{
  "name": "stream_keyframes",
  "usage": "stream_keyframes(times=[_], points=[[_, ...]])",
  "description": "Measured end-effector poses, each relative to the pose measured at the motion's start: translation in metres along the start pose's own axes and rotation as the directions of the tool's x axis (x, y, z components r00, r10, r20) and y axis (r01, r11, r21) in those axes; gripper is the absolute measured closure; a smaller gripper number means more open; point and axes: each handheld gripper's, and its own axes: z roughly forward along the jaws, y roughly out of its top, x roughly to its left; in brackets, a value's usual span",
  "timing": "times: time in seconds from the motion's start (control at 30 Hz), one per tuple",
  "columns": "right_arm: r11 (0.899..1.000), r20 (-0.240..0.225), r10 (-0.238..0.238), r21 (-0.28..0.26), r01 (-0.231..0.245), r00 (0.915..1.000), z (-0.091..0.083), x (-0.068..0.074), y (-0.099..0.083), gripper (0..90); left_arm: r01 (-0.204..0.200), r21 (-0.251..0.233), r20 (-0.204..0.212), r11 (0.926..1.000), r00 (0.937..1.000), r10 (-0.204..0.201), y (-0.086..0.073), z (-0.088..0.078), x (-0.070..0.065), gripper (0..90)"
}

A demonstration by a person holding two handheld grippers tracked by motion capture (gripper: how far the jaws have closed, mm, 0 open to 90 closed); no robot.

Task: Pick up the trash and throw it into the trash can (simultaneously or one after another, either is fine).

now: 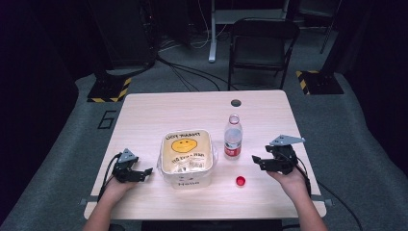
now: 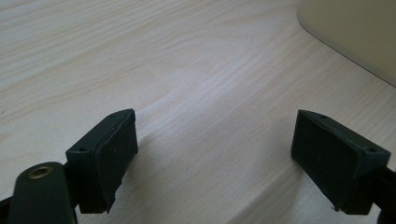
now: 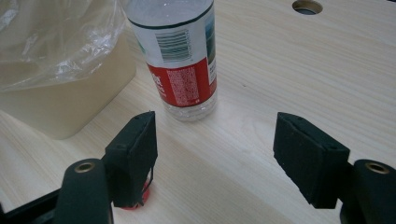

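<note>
The bottle stands uncapped; its red cap lies just in front of it. The right gripper, open and empty, should rise straight, clear of the cap. The left gripper rests open.

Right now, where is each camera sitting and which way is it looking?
High view: sits above the person's side, looks forward and down on the table; both forearms, left tongs and right tongs show.
Left gripper view: rides the left tongs, faces bare tabletop and the tub; two black jaws show.
Right gripper view: rides the right tongs, faces the bottle.
Shared: bottle, tub and red cap appear in the high and right gripper views.
</note>
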Motion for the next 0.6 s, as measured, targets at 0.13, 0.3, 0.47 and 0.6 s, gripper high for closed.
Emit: stream_keyframes(times=[0.13, 0.3, 0.47, 0.6], points=[[1.000, 0.000, -0.009, 0.003, 0.009, 1.0000, 0.002, 0.002, 0.007, 27.6, -0.001, -0.001, 0.000, 1.0000, 1.0000, 0.001, 0.000, 0.000, 0.000, 14.5], [1.000, -0.009, -0.020, -0.007, 0.020, 0.9998, 0.004, 0.004, 0.017, 22.9, 0.001, -0.001, 0.000, 1.0000, 1.0000, -0.001, 0.000, 0.000, 0.000, 14.5], [0.999, -0.012, -0.036, -0.022, 0.035, 0.9993, 0.005, 0.007, 0.027, 18.6, 0.000, -0.001, 0.000, 1.0000, 1.0000, 0.000, 0.000, 0.000, 0.000, 14.5], [0.998, -0.012, -0.049, -0.033, 0.048, 0.9987, 0.007, 0.010, 0.034, 14.3, 0.000, -0.001, 0.000, 1.0000, 1.0000, 0.000, 0.000, 0.000, 0.000, 14.5]])
